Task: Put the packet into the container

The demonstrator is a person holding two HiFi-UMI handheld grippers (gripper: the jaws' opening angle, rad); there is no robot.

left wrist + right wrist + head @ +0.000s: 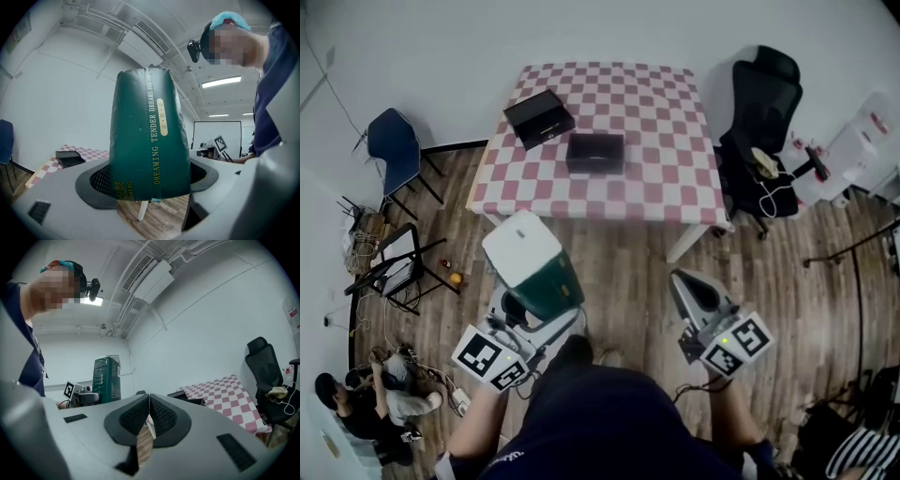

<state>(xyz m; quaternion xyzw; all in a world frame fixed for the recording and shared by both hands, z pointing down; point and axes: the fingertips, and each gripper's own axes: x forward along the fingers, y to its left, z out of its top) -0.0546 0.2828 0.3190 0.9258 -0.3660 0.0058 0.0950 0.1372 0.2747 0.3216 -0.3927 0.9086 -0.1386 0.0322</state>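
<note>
Green glossy film covers the packet (149, 136), a tall brick-shaped pack standing upright in the left gripper (150, 187), whose jaws pinch its lower end across the two broad faces. In the head view it sits at about 10 o'clock from the person, over bare wooden floor (628, 253) and well short of the table (675, 178).

It looks firmly packed, with square corners, so it should hold its shape. The smooth skin could slip, though, and the height above the grip may make it lean. A low pinch on the flat faces suits it; I would guess at moderate weight.

The container (595, 152), an open black box, lies at 12 o'clock near the table's front edge. A second black box (539, 117) sits just beside it at its 10 o'clock.

The right gripper (149, 416) has its jaws pressed together on nothing and hangs at the person's 2 o'clock.

The way forward to the table is open. An office chair (759, 122) crowds the table's 3 o'clock side and a blue chair (394, 145) stands off at 9 o'clock.
</note>
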